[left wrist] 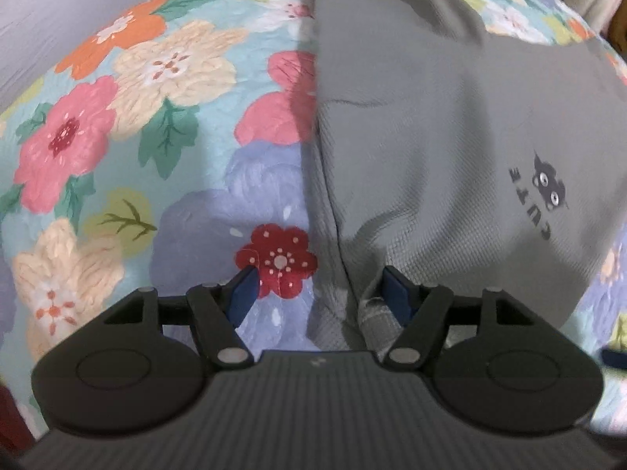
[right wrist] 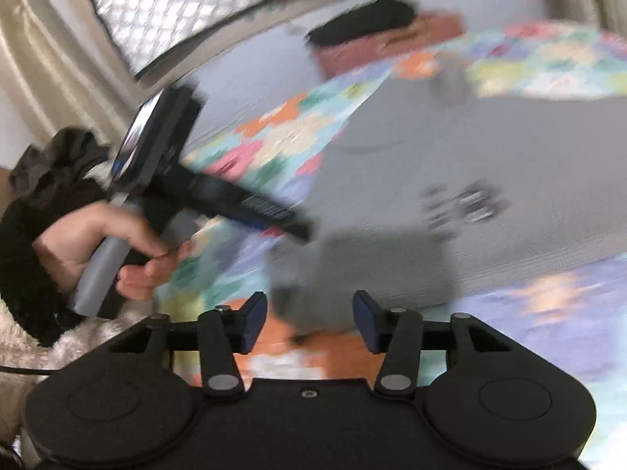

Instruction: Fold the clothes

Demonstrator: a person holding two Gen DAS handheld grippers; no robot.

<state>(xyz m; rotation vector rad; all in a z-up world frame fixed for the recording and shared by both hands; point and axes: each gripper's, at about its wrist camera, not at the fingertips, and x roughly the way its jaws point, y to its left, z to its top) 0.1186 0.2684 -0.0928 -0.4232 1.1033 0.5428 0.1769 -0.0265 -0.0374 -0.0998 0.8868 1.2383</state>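
The grey shirt (left wrist: 450, 125) is lying on the flowered bedspread (left wrist: 129, 125), seemingly folded lengthwise already, its long left edge running from twelve o'clock down to six in the left wrist view, the small cat print (left wrist: 546, 184) sitting out toward three o'clock. The left tongs (left wrist: 319, 291) are standing apart, straddling the shirt's near corner where a ribbed hem (left wrist: 376, 315) is bunching, probably lining up to pinch that edge. The right tongs (right wrist: 309, 319) are also gaping, empty, hovering over the shirt's near end (right wrist: 352, 274) in a blurred view. Bare bedspread is spreading wide toward nine o'clock, giving room to swing. Dark clothes (right wrist: 364, 19) are piled far off at twelve o'clock, well apart
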